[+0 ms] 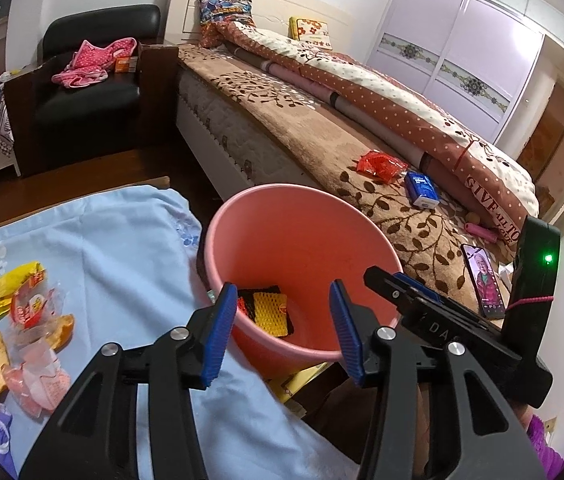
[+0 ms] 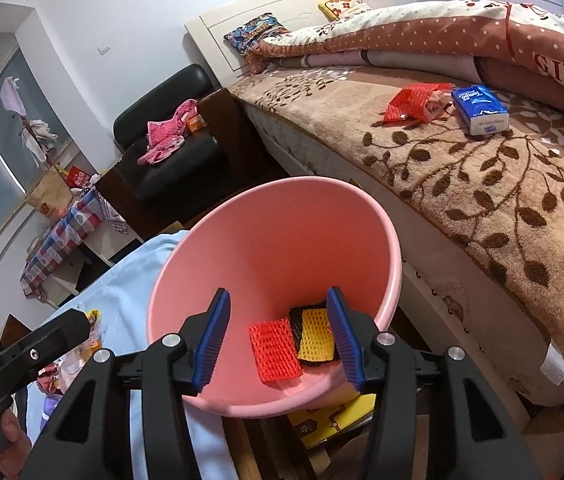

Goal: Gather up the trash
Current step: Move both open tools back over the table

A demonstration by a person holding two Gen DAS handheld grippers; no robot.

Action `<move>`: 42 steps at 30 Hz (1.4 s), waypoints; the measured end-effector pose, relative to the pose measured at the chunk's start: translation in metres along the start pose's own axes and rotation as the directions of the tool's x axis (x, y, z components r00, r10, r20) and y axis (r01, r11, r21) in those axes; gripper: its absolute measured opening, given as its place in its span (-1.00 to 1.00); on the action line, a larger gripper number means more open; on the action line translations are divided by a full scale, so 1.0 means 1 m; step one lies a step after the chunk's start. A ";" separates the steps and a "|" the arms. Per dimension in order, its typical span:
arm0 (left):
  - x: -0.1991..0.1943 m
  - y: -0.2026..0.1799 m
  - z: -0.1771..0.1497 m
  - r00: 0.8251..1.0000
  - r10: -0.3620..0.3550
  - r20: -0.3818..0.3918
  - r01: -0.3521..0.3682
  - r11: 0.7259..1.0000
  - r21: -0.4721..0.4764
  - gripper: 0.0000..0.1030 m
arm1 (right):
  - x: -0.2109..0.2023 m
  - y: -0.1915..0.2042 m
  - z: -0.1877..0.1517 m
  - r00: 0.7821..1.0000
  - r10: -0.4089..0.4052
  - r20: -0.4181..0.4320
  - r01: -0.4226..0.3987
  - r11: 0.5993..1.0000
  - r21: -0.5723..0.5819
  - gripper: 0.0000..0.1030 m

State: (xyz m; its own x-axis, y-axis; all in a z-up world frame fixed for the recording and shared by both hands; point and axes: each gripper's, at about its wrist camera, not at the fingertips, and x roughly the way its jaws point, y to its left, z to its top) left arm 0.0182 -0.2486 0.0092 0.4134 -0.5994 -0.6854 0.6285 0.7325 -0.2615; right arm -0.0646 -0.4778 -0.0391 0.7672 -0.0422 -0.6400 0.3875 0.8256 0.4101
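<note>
Partly done: two foam nets (image 2: 294, 340) already in the pink bin (image 2: 186, 280); both claws, left claw (image 1: 282, 320) and right claw (image 2: 278, 338), released and empty; wrappers (image 1: 22, 332) still heaped on the blue-clothed worktop (image 1: 114, 240).

Left gripper (image 1: 282, 328) angled downward, blue-padded jaws spread wide with nothing between them, right gripper (image 2: 278, 336) tilted down likewise, jaws apart and empty
</note>
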 end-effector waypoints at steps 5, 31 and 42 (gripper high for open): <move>-0.015 0.007 -0.004 1.000 0.010 0.020 -0.010 1.000 -0.009 -0.06 | -0.008 0.009 -0.002 1.000 0.005 0.010 -0.005 1.000 -0.016 -0.03; -0.103 0.068 -0.051 0.981 0.154 0.116 -0.149 0.987 -0.051 -0.06 | -0.021 0.076 -0.033 0.996 0.082 -0.021 -0.084 0.986 -0.146 -0.03; -0.124 0.101 -0.076 0.970 0.220 0.103 -0.209 0.972 -0.106 -0.06 | -0.017 0.099 -0.049 0.993 0.099 -0.058 -0.109 0.974 -0.200 -0.03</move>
State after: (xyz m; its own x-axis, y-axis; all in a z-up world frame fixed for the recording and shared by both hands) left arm -0.0198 -0.0759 0.0166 0.6070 -0.4535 -0.6526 0.4548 0.8717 -0.1826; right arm -0.0638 -0.3679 -0.0193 0.7706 0.0729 -0.6331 0.1915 0.9211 0.3391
